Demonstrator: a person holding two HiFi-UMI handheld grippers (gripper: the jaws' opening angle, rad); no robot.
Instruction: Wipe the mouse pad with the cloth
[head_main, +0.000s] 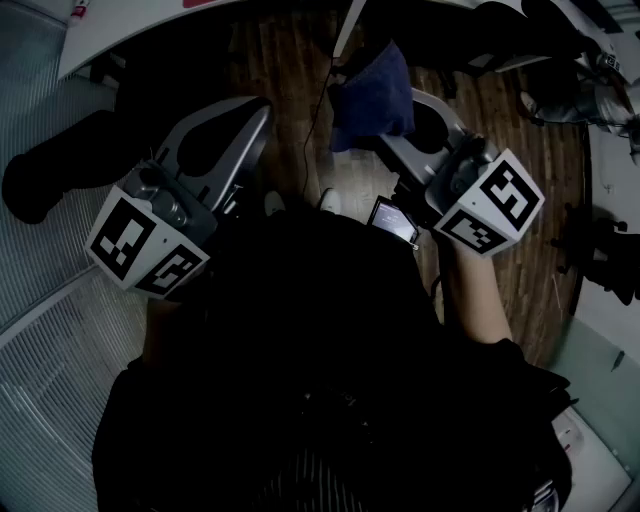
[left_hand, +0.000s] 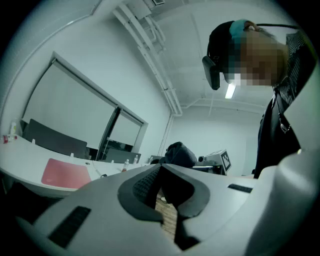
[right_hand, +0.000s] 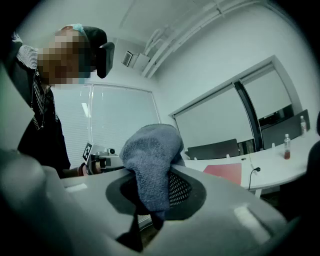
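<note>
Right gripper view shows the right gripper (right_hand: 161, 176) with its jaws pinching a blue cloth (right_hand: 150, 150). It is a soft, looped terry weave, bunched into a rounded lump. Its long axis runs along the jaws: a narrow tail sits low between the mesh-textured pads and the bulk rises past the tips. From the head view the cloth points away from the person, over a wood-plank floor (head_main: 290, 80).

Left gripper (left_hand: 160, 167) has its jaws pressed together at the tips and holds nothing. Only a slit is left lower down, where floor planks show through. Its pads are dark and ribbed and its shells smooth grey.

A red mouse pad (left_hand: 65, 174) lies flat on a curved white desk (left_hand: 20, 160), well apart from both grippers. It is a thin rectangle whose long side runs along the desk edge. A small clear bottle (right_hand: 286, 145) stands on the desk, and a dark cable (right_hand: 251, 175) hangs over its edge just beside the pad
</note>
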